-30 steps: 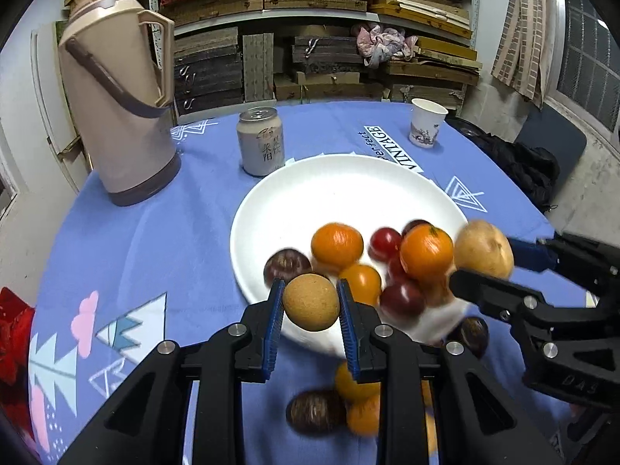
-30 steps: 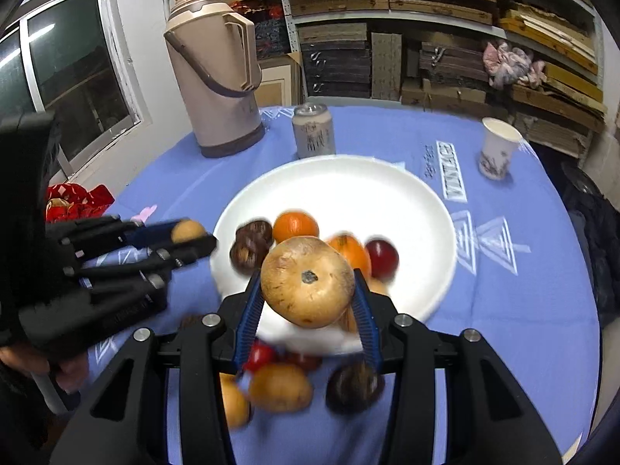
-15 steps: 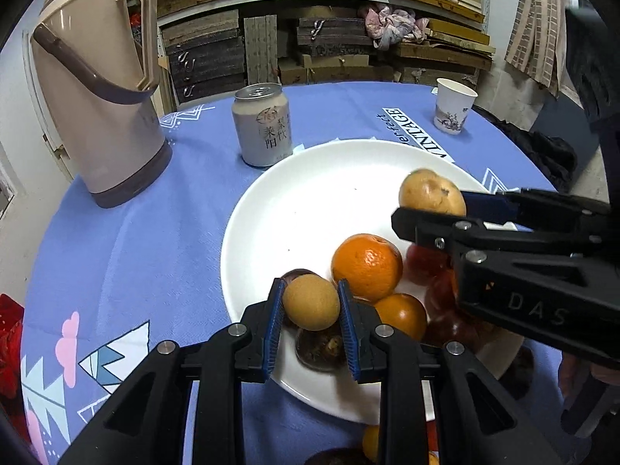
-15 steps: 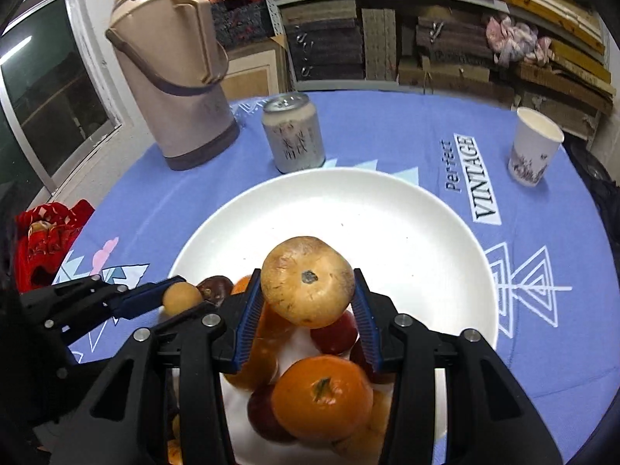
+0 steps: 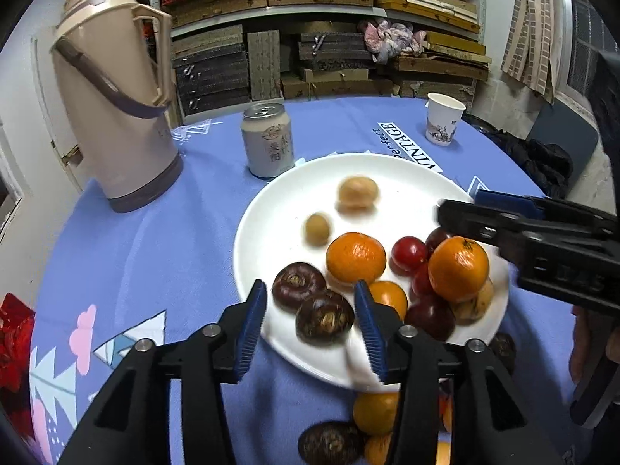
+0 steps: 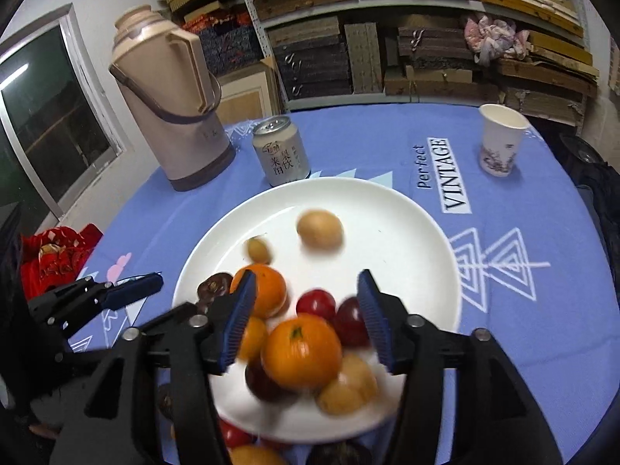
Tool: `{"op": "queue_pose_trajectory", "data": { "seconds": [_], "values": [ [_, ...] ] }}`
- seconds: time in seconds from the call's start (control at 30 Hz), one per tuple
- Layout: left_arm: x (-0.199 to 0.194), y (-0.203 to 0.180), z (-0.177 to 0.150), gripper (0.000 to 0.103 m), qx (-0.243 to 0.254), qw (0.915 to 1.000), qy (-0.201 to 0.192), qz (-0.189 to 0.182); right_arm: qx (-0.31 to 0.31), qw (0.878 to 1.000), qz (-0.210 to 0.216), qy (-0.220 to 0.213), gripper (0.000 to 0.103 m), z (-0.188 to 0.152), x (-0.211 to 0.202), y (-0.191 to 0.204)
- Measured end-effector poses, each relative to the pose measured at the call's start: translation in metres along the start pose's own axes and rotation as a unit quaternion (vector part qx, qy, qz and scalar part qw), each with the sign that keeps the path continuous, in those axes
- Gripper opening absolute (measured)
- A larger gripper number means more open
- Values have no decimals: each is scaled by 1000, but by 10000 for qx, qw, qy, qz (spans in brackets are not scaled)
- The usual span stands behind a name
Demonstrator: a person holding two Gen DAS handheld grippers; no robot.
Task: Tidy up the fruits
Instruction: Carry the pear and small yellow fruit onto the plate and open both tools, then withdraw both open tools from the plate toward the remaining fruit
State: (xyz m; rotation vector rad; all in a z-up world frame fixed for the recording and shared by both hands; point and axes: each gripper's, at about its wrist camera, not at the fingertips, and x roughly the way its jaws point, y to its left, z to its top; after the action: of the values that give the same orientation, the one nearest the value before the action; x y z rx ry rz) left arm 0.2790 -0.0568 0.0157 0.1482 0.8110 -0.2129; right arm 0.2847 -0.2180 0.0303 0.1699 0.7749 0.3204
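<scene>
Beyond the jaws, a can (image 5: 267,140) stood on the blue cloth (image 5: 147,240), with a tan flask (image 5: 116,97) further off to the left. A paper cup (image 6: 500,139) stood well off to the right past the jaws, beside the printed word "VINTAGE" (image 6: 451,172). Shelves (image 6: 407,19) of stacked boards filled the wall behind, and a red bag (image 6: 54,259) lay at the far left.

Two motion-blurred tan fruits (image 5: 357,193) on the white plate (image 5: 252,228), kind indistinguishable.
</scene>
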Motion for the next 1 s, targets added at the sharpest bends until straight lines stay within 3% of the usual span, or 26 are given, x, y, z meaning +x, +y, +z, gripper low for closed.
{"op": "queue_pose_trajectory", "data": {
  "seconds": [0.03, 0.07, 0.27, 0.43, 0.77, 1.0],
  "values": [
    [-5, 1, -3, 60, -26, 10000, -47, 25, 82, 9999, 10, -137, 76, -7, -12, -2],
    [-10, 0, -6, 61, -27, 9999, -90, 41, 136, 9997, 47, -214, 79, -12, -20, -3],
    [-35, -8, -28, 61, 43, 9997, -222, -5, 272, 9992, 202, -211, 80, -43, -54, -6],
    [-48, -17, -45, 61, 147, 9996, -232, -9, 275, 9993, 136, -229, 88, -75, -73, -1],
    [-43, -11, -77, 65, 55, 10000, 6, -16, 522, 9975, 467, 2, 92, -115, -60, -1],
    [-31, 2, -88, 65, 5, 9998, 170, -71, 803, 9944, 674, -124, 92, -121, -54, -16]
  ]
}}
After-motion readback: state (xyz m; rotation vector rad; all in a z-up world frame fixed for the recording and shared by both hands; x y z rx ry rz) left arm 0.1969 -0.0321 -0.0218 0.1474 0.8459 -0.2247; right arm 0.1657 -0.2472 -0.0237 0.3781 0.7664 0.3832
